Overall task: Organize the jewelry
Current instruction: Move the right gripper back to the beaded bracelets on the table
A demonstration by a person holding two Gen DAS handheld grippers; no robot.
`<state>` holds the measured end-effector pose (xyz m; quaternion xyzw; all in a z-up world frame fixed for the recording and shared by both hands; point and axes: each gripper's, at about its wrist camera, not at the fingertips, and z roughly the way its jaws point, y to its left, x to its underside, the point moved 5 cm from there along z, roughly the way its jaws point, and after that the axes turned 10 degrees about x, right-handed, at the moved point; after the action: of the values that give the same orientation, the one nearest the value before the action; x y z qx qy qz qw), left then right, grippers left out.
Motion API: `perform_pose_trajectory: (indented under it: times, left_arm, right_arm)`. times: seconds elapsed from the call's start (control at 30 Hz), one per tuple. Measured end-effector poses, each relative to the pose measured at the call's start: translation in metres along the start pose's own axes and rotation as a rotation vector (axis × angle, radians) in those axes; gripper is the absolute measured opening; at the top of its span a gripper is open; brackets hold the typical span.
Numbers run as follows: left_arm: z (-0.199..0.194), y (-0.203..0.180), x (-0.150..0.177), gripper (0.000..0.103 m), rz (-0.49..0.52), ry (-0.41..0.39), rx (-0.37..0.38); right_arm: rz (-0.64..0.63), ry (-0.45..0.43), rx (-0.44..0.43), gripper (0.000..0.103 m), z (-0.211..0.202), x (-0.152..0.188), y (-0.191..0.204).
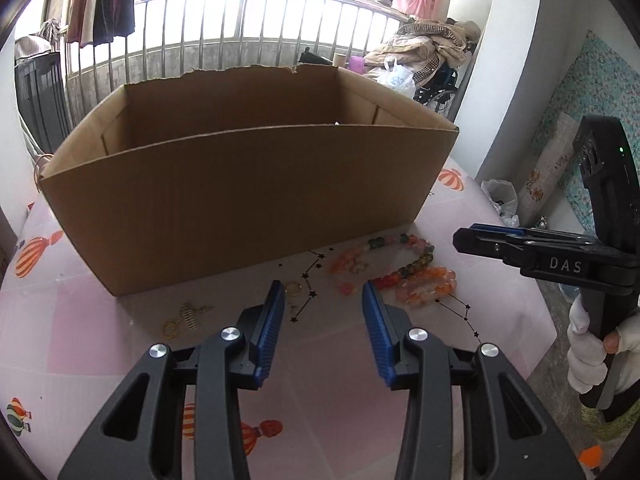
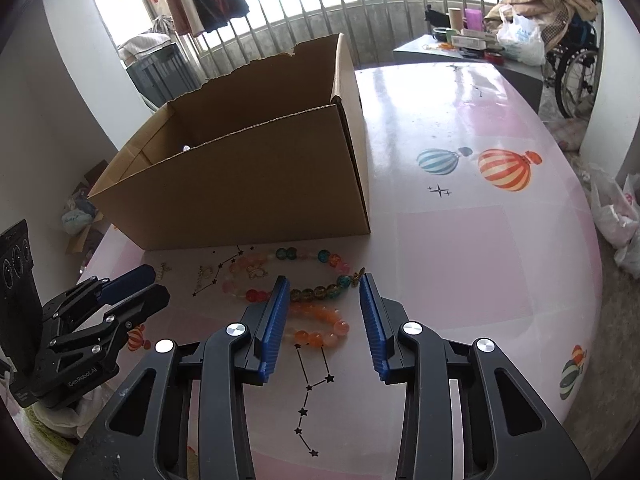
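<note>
Worktop (image 2: 460, 240): pink, printed with balloons and star lines; carries everything below.
Box (image 1: 240, 200): open brown cardboard, upright, at 12 o'clock from both tools; far rim torn; a small pale thing shows inside, too small to tell.
Left tool (image 1: 323, 304): blue pads part-way apart, nothing between them but bare worktop; tips hover near the beads at 1 o'clock and a gold ring (image 1: 293, 289) just beside the left pad.
Right tool (image 2: 324, 300): blue pads part-way apart, gripping nothing; in its own view the bead strands lie between and just beyond the tips.
Hand (image 1: 592, 356): white glove, holding the right tool's handle at 3 o'clock in the left view.
Multicolour beads (image 2: 320, 292): loop lying flat in front of the box.
Orange beads (image 2: 320, 330): loop at 6 o'clock of the multicolour one, touching it.
Gold chain (image 1: 186, 318): loose, at 9 o'clock of the left tool.
</note>
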<state>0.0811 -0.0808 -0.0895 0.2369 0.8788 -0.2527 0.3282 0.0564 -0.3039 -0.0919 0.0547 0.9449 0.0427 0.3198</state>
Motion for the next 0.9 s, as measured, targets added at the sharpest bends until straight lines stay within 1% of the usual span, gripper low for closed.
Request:
perform_pose_trajectory:
  times: [0.03,0.17,0.27,0.37,0.6,0.7,0.9]
  left_arm:
    - [0.004,-0.001,-0.001,0.039,-0.002,0.003,0.009]
    - [0.018,-0.005,-0.007,0.03,0.005,0.023,0.037]
    - [0.026,-0.006,-0.011,0.026,0.01,0.036,0.047]
    - [0.035,-0.005,-0.014,0.025,0.005,0.056,0.05]
    - [0.055,-0.005,-0.018,0.025,0.012,0.106,0.014]
    - [0.059,-0.004,-0.019,0.025,0.012,0.113,0.0]
    - [0.071,-0.005,-0.024,0.022,-0.016,0.131,0.01]
  right_arm:
    - [-0.005,0.003,0.0,0.032,0.002,-0.002,0.001]
    - [-0.027,0.012,-0.015,0.027,0.009,-0.006,0.004]
    - [-0.045,0.016,-0.019,0.026,0.015,-0.01,0.006]
    - [-0.064,0.013,-0.021,0.026,0.021,-0.014,0.007]
    - [-0.124,0.029,0.01,0.026,0.036,-0.008,0.013]
    - [-0.133,0.053,0.014,0.022,0.043,-0.004,0.01]
    - [-0.125,0.076,0.003,0.017,0.047,-0.005,0.007]
